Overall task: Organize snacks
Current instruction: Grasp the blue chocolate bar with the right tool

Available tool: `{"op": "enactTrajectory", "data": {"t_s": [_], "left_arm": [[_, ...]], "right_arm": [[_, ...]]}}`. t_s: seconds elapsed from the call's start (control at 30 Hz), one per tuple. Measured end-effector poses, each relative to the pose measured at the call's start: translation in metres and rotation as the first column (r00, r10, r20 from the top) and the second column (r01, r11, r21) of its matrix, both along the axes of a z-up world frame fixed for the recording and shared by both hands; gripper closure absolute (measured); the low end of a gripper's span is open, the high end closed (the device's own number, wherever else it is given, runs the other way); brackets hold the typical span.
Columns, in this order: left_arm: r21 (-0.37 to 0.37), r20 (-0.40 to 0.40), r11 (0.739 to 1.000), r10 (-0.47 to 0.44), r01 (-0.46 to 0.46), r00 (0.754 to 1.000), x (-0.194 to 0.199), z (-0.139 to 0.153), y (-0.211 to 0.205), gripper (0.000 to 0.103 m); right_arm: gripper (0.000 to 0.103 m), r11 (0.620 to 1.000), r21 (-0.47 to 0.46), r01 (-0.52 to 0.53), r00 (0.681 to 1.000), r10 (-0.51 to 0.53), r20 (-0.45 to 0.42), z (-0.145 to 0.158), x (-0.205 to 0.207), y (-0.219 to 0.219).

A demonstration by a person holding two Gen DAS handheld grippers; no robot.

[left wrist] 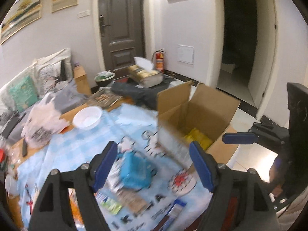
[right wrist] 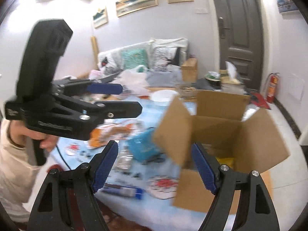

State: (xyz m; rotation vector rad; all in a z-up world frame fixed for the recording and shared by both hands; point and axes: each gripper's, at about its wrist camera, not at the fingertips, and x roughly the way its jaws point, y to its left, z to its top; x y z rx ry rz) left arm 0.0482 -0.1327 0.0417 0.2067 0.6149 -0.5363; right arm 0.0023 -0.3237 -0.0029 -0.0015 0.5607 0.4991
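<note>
Both grippers [left wrist: 154,165] [right wrist: 155,168] gape empty — cardboard box [right wrist: 217,130] flaps splayed.

The right claw [right wrist: 154,168], its blue-padded jaws apart and empty, hangs over the blue-clothed bench [right wrist: 159,207] beside an open brown cardboard box [right wrist: 215,127].

Open cardboard box [left wrist: 194,113] holds yellow packets [left wrist: 198,138]; teal snack bag [left wrist: 134,171] lies beside it.

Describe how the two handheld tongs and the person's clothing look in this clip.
Both tongs are black angular plastic frames with round silver screws and ribbed blue pads on the fingers. The left tongs carry a tall black block on top, a pistol-style handle and a thin black cable below. The sleeve is cream with a darker cuff edge.
</note>
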Motion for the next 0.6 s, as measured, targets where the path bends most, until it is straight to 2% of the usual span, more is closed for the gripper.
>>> {"op": "enactTrajectory", "data": {"t_s": [0.17, 0.27, 0.37, 0.47, 0.57, 0.6], "left_arm": [[-0.01, -0.015, 0.997, 0.081, -0.081, 0.997, -0.015, -0.034, 0.057, 0.029], [-0.018, -0.042, 0.993, 0.117, -0.117, 0.992, -0.018, -0.059, 0.088, 0.029], [-0.05, -0.072, 0.992, 0.116, -0.119, 0.991, -0.021, -0.082, 0.109, 0.029], [-0.064, -0.101, 0.986, 0.148, -0.155, 0.984, -0.014, -0.108, 0.131, 0.029], [-0.092, -0.141, 0.981, 0.154, -0.168, 0.978, -0.01, -0.126, 0.144, 0.029], [-0.106, -0.151, 0.98, 0.15, -0.167, 0.977, -0.009, -0.131, 0.148, 0.029]], "right_arm": [[0.027, 0.998, 0.035, -0.051, 0.998, 0.053, -0.041, -0.013, -0.013, 0.042], [0.027, 0.997, 0.06, -0.054, 0.993, 0.059, -0.098, -0.03, -0.016, 0.064], [0.027, 0.994, 0.11, -0.01, 0.98, 0.032, -0.195, -0.061, -0.011, 0.081], [0.028, 0.995, 0.066, 0.076, 0.945, -0.051, -0.322, -0.107, -0.002, 0.096], [0.04, 0.989, 0.016, 0.145, 0.89, -0.123, -0.44, -0.147, 0.003, 0.104], [0.04, 0.988, 0.018, 0.155, 0.882, -0.131, -0.453, -0.153, 0.003, 0.105]]}}
